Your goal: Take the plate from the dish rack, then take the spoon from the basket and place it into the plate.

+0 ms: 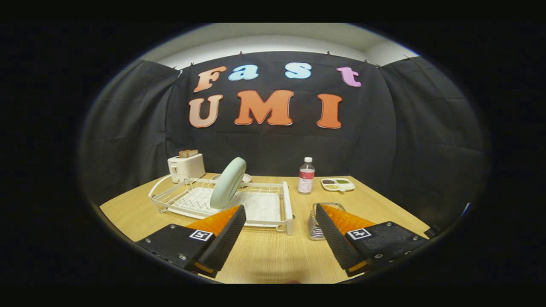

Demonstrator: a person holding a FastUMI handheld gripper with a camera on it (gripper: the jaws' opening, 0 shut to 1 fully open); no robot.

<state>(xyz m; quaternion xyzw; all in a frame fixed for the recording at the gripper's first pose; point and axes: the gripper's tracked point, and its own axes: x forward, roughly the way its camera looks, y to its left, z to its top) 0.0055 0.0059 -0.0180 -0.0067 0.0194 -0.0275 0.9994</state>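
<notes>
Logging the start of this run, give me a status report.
Gripper open, holding nothing. Plate upright in the dish rack, beyond the fingers. Basket beside the rack, partly behind one finger; spoon not made out. Path to plate clear.

My fingers (pixel 279 221) stand spread over bare table (pixel 264 256). Beyond them, the plate (pixel 228 183) leans upright in the dish rack (pixel 273 200).

Single fisheye view riding on the tongs (pixel 279 219), looking forward along both fingers, slightly down over the desk (pixel 264 256) toward the back cloth wall. Low, close to the desk's near edge; dish rack (pixel 273 213) just ahead, fingers spread wide apart.
</notes>
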